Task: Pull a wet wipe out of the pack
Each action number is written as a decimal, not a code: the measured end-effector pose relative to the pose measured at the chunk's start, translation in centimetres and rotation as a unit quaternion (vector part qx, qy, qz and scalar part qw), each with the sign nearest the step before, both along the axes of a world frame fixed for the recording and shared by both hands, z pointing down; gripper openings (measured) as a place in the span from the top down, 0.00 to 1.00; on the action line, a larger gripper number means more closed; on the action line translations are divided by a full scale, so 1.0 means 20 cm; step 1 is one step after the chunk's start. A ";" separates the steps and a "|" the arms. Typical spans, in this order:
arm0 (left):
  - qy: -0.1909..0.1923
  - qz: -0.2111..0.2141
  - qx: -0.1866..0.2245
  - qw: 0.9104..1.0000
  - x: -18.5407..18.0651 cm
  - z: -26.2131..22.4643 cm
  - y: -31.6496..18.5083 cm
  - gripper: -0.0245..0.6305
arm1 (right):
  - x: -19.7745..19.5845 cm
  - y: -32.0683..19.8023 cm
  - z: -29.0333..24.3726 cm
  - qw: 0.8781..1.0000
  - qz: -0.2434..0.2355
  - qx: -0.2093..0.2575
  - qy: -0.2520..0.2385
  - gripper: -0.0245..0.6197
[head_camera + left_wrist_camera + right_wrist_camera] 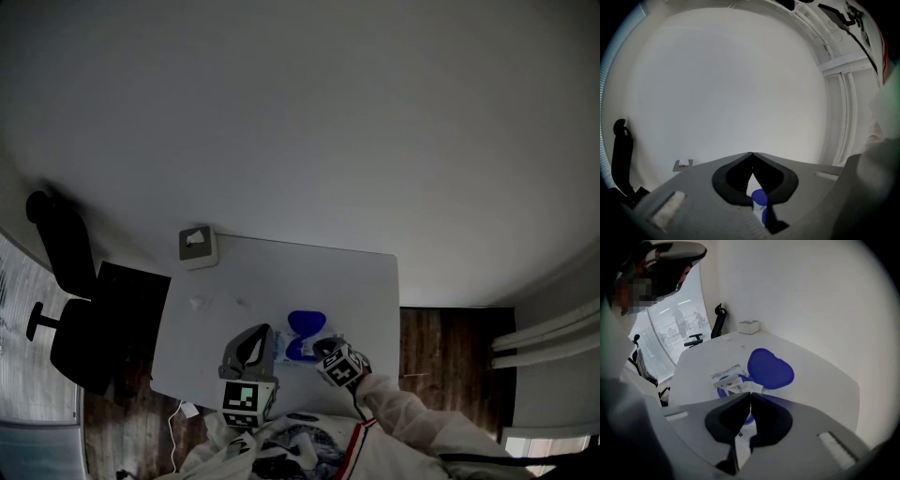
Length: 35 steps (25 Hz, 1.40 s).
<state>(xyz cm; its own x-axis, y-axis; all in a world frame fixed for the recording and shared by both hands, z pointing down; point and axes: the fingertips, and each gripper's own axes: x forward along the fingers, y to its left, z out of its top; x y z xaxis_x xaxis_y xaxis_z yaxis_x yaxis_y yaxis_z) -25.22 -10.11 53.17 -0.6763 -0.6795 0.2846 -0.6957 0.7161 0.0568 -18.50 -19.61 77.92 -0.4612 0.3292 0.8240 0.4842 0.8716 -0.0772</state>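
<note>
Both grippers sit near the front edge of the white table [309, 272], where the pack [724, 376] lies with its blue lid [771, 367] flipped open. My right gripper [750, 394] is pinched on the wet wipe [740, 387] poking from the pack's opening. My left gripper [751, 154] has its tips pressed together just beside the pack; I cannot tell whether it touches it.
</note>
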 end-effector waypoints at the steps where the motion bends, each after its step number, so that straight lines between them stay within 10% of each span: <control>1: 0.001 0.000 0.000 1.000 0.00 0.00 0.00 0.96 | 0.00 0.00 -0.01 1.000 0.001 -0.001 -0.003 0.95; 35: -0.008 0.044 0.003 0.999 -0.02 -0.02 -0.14 0.96 | -0.12 -0.16 -0.63 0.972 0.155 -0.110 -0.139 0.95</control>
<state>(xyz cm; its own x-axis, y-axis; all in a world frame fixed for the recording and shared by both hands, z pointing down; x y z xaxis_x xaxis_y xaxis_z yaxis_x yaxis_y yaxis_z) -25.67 -12.95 52.76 -0.6184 -0.7380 0.2699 -0.7568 0.6519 0.0485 -20.80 -22.71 65.23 -0.7614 0.2939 0.5778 0.2308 0.9558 -0.1820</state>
